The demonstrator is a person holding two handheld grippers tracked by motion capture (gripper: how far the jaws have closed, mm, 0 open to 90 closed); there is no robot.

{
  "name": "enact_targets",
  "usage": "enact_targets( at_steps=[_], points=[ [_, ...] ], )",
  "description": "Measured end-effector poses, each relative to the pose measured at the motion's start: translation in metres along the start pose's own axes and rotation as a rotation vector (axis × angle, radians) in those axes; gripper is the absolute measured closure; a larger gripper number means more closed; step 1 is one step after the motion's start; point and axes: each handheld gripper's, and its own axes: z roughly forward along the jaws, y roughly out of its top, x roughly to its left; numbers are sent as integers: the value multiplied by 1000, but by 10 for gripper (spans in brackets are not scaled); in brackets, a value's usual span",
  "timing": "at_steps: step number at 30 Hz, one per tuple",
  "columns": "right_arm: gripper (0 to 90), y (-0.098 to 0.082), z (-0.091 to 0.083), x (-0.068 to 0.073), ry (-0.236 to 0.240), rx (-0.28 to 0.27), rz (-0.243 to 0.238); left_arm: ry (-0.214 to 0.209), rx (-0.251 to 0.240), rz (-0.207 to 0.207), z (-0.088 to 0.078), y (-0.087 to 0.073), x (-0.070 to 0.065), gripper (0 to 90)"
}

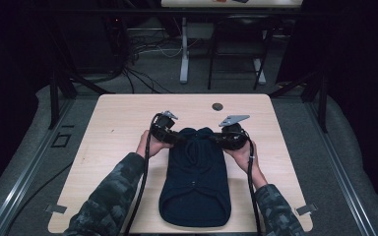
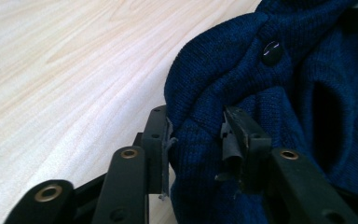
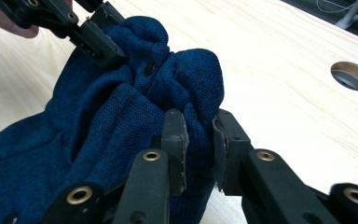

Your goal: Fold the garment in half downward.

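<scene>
Currently both grippers clamp the sweater (image 1: 195,182): left gripper (image 1: 176,137) at 10 o'clock, right gripper (image 1: 218,138) at 2. Grip done; fold or move left.

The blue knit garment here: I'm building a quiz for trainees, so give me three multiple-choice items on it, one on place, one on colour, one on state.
1. Where do the two grippers hold the knit garment?
A. at its far end
B. at its near hem
C. at mid-length

2. What colour is the garment?
A. red
B. dark blue
C. white

3. How does the right gripper stand?
A. wide open, away from the cloth
B. shut on a fold of the garment
C. lying on the table

Answers: 1 A, the left gripper and the right one meet it at the end away from the person; 2 B, both gripper views show blue knit; 3 B, cloth is pinched between its jaws.
</scene>
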Motion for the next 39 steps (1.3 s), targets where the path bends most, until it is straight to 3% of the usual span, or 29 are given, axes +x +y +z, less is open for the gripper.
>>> enact_targets(
  at_steps=[4, 11, 14, 18, 27, 31, 39],
  points=[
    [761, 1, -8, 0, -9, -22, -11, -1, -16, 29, -7, 4, -6, 663],
    [762, 1, -17, 0, -26, -61, -18, 0, -2, 80, -14, 11, -16, 648],
    [762, 2, -21, 1, -30, -83, -27, 3, -28, 95, -19, 12, -18, 664],
    [761, 2, -25, 2, -41, -96, -39, 41, -79, 129, -25, 13, -23, 668],
    [745, 0, -29, -2, -24, -84, -26, 79, -120, 192, -32, 17, -33, 673],
    [740, 0, -30, -3, -15, -47, -23, 94, -124, 233, -34, 16, -40, 673],
    [770, 0, -32, 5, -60, -49, -76, 77, -142, 251, -38, 8, -41, 675]
  ],
)
